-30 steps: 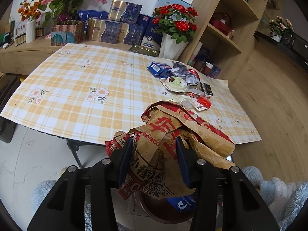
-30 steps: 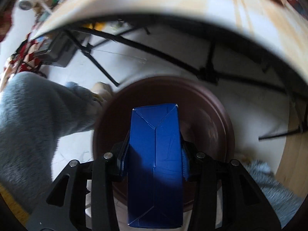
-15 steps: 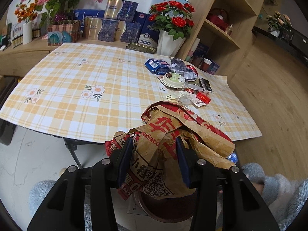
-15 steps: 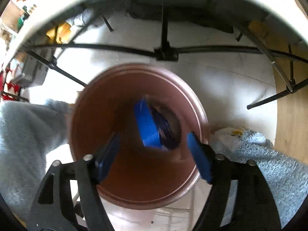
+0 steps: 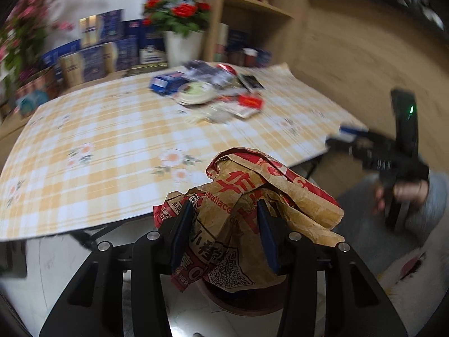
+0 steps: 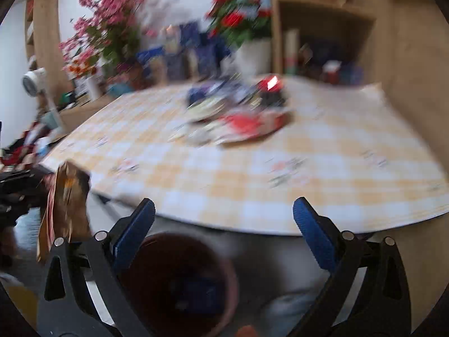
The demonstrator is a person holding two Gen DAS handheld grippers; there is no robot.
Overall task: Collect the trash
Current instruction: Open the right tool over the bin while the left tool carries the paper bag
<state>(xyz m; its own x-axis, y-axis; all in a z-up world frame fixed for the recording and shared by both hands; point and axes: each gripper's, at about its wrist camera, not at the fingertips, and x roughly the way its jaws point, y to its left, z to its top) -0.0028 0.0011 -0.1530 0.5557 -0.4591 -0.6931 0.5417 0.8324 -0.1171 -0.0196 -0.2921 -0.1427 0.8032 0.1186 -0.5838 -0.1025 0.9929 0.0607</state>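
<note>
Crumpled brown paper bag (image 5: 252,205); glossy checked tablecloth (image 5: 112,140); wooden shelf (image 5: 252,14)

The left gripper (image 5: 223,227) clamps a crumpled paper bag (image 5: 252,210) above a brown bin (image 5: 247,303), beside a checked table (image 5: 112,140) strewn with wrappers (image 5: 213,92).

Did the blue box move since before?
Yes. The blue box has left the right gripper, whose jaws are opening, and dropped down into the brown bin.

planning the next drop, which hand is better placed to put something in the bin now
Left. The left gripper grips the crumpled paper bag right above the brown bin. The right gripper is opening, nothing between its fingers.
</note>
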